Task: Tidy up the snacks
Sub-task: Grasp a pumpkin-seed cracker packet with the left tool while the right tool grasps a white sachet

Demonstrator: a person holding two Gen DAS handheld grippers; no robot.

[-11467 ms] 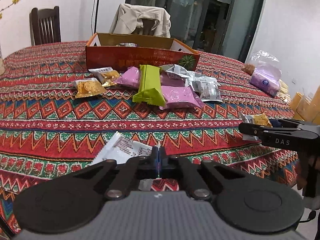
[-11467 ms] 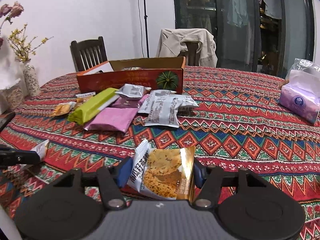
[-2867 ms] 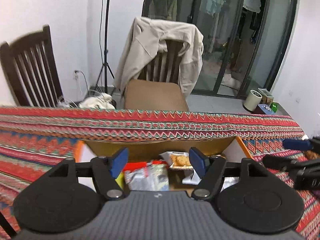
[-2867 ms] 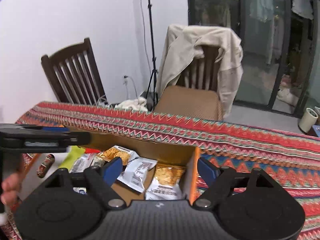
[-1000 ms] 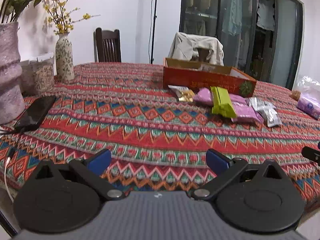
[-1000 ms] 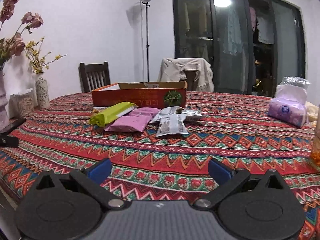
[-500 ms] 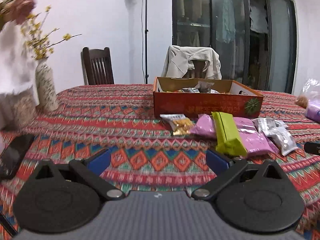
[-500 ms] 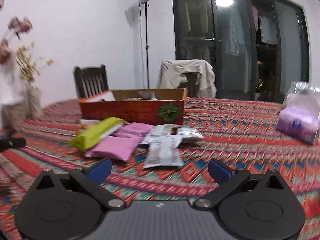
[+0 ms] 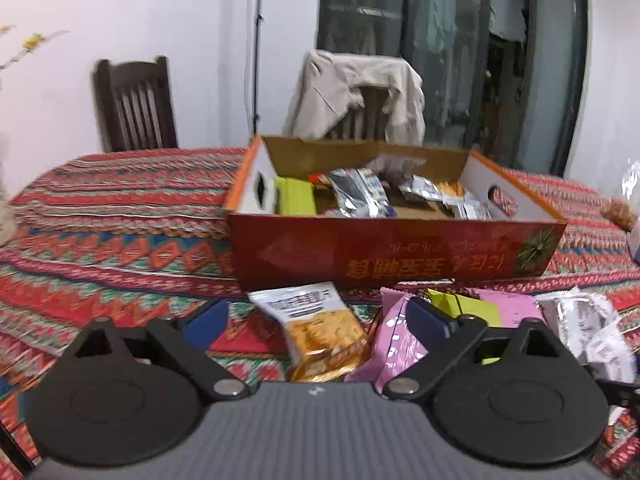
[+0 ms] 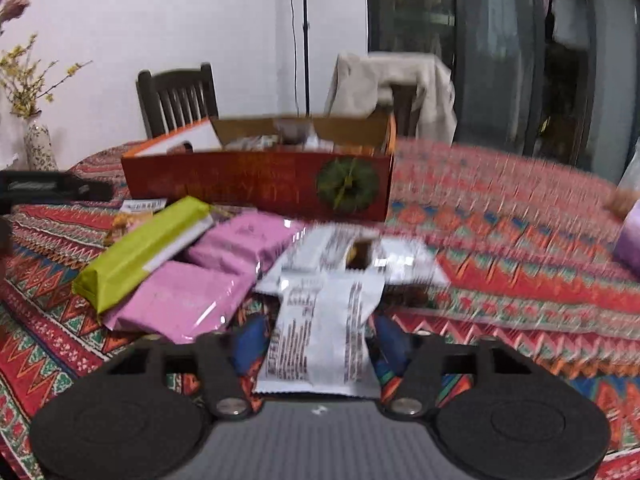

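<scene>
Right gripper (image 10: pixel 318 338) closing, pads beside flat crinkled silver packet (image 10: pixel 320 332). Left gripper (image 9: pixel 316 320) closing, still wide around glossy orange cracker packet (image 9: pixel 320 330). At 12 o'clock, rectangular cardboard box (image 9: pixel 396 256) on woven tablecloth (image 9: pixel 120 240).

I see a cardboard box (image 9: pixel 396 256) on the table (image 9: pixel 120 216) with snack packets inside. More packets lie in front of it. A cracker packet (image 9: pixel 320 332) lies left of a long bar packet (image 10: pixel 144 248). Two chairs (image 9: pixel 134 104) stand behind.
</scene>
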